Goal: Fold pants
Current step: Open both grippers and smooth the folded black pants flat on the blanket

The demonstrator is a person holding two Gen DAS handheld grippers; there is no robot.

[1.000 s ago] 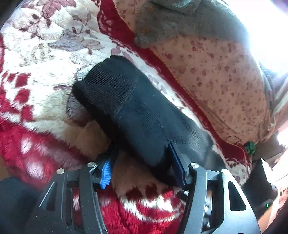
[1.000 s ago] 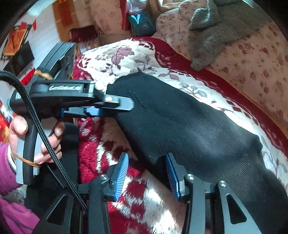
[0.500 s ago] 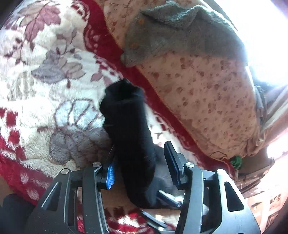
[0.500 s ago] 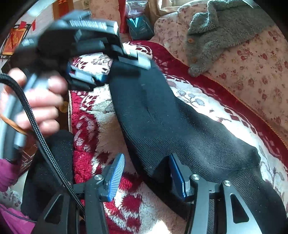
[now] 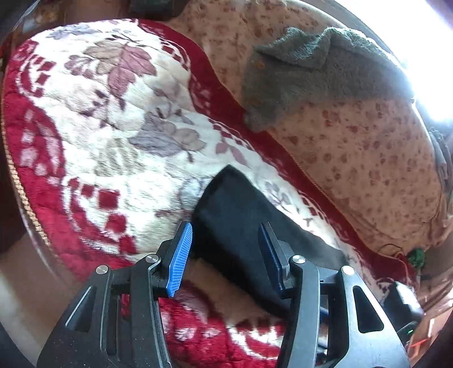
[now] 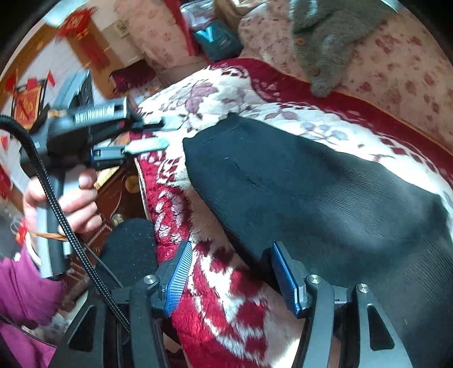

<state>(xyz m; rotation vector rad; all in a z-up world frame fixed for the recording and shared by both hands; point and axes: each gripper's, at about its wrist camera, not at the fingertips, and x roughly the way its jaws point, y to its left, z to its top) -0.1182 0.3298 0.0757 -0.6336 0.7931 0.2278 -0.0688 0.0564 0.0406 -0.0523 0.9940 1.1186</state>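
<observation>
Black pants (image 6: 311, 198) flat on floral blanket (image 5: 113, 119); left tongs (image 5: 225, 254) and right tongs (image 6: 235, 274) both released.

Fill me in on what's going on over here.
A person holding a gripper in each hand is folding black pants on a red and white floral blanket. Both the left gripper and the right gripper are open; neither grips the pants, which lie on the blanket. A grey sweater lies on the cushion behind.

A floral sofa back (image 5: 354, 147) (sunlit from the right) meets red wall hangings (image 6: 76, 22).
</observation>
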